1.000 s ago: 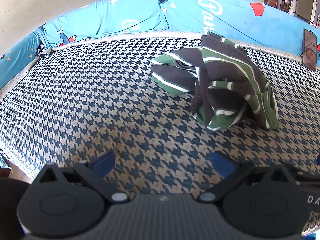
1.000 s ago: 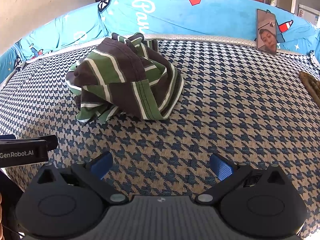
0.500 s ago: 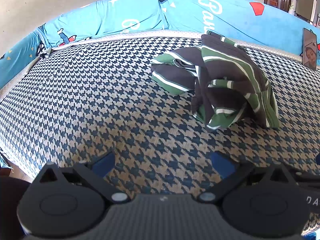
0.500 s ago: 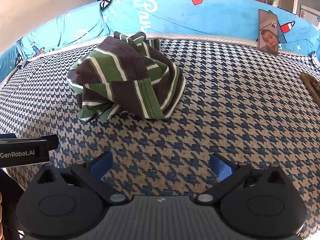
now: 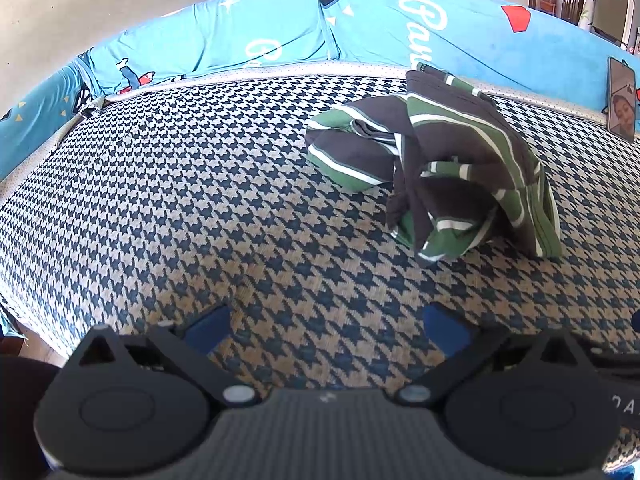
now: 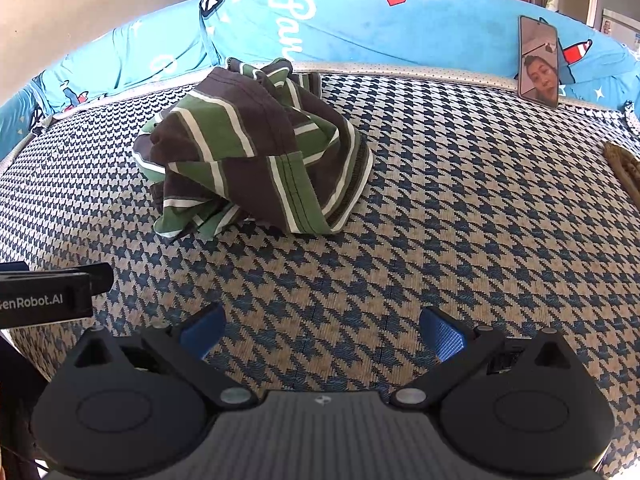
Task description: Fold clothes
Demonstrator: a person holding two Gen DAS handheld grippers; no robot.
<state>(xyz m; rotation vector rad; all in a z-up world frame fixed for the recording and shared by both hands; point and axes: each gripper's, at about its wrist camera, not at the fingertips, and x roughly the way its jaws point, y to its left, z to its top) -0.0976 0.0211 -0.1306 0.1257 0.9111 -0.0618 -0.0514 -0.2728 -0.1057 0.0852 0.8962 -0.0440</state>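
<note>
Nearest in both wrist views are the tongs themselves. The left tongs [image 5: 324, 326] hang released, blue pads wide apart with only houndstooth weave between them; the right tongs [image 6: 322, 330] are spread just as wide and grasp nothing. Both hover low over the near part of the bed mat [image 5: 200, 200], a blue-and-tan houndstooth surface.

Farther in lies the task's thing: a green, brown and white striped garment [image 6: 252, 156], crumpled into a heap in the middle-far part of the mat, apart from both tongs. From the left tongs it [image 5: 440, 168] sits ahead and to the right; from the right tongs, ahead and to the left, so it lies between the two arms, roughly equally far from each as far as I can judge. The heap is too bunched for a clear long axis; a hemmed edge [image 6: 296, 200] faces the right tongs and looks the handiest first grasp.

At the far edge, a blue printed cushion [image 6: 340, 20] runs along the mat, with a phone [image 6: 538, 62] propped against it to the right.
</note>
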